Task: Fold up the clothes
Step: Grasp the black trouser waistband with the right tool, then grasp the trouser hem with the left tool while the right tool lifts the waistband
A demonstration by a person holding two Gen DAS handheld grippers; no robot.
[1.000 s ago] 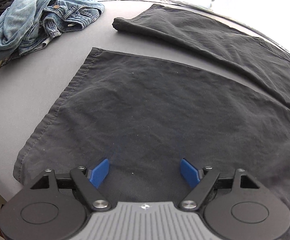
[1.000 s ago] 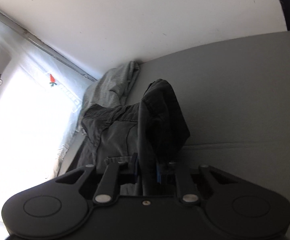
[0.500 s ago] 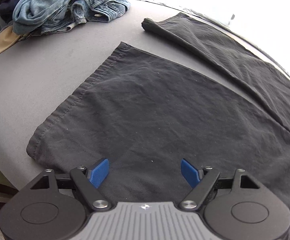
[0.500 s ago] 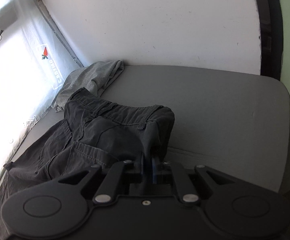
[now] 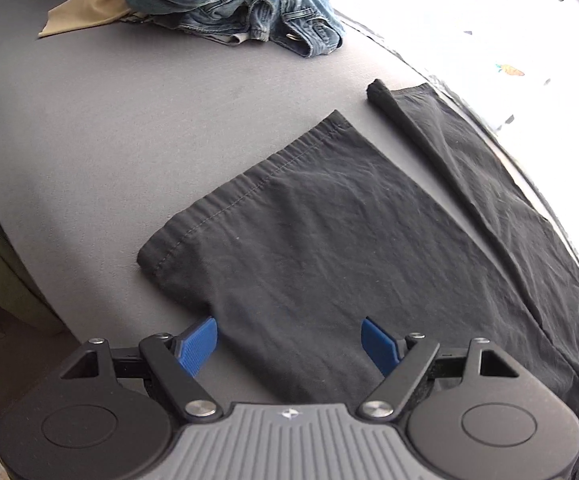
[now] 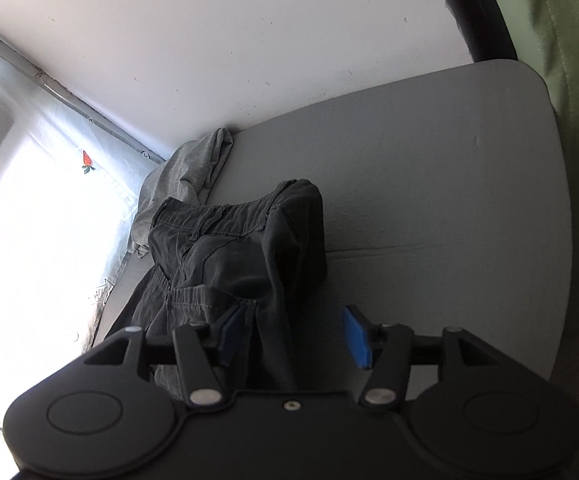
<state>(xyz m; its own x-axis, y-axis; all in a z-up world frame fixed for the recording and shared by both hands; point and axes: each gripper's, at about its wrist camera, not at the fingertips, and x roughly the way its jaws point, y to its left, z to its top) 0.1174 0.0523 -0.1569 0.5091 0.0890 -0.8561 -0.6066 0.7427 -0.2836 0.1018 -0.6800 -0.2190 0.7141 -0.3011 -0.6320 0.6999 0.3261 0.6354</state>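
Black trousers (image 5: 329,232) lie spread on the grey table (image 5: 109,120), both legs flat with hems toward the far left. My left gripper (image 5: 289,342) is open just above the near leg, close to its lower hem corner. In the right wrist view the trousers' waist end (image 6: 241,248) is bunched up in a hump on the table. My right gripper (image 6: 295,334) is open, its jaws on either side of a fold of that fabric, not clamping it.
A pile of blue jeans (image 5: 241,0) and a tan garment (image 5: 85,16) lies at the table's far left. A grey garment (image 6: 189,172) lies against the wall behind the waist. A bright window runs along the far edge; a green cushion (image 6: 569,40) is right of the table.
My right gripper has opened and let go of the waist fabric, which now rests bunched on the table. My left gripper has swung so the hem and table edge appear nearer.
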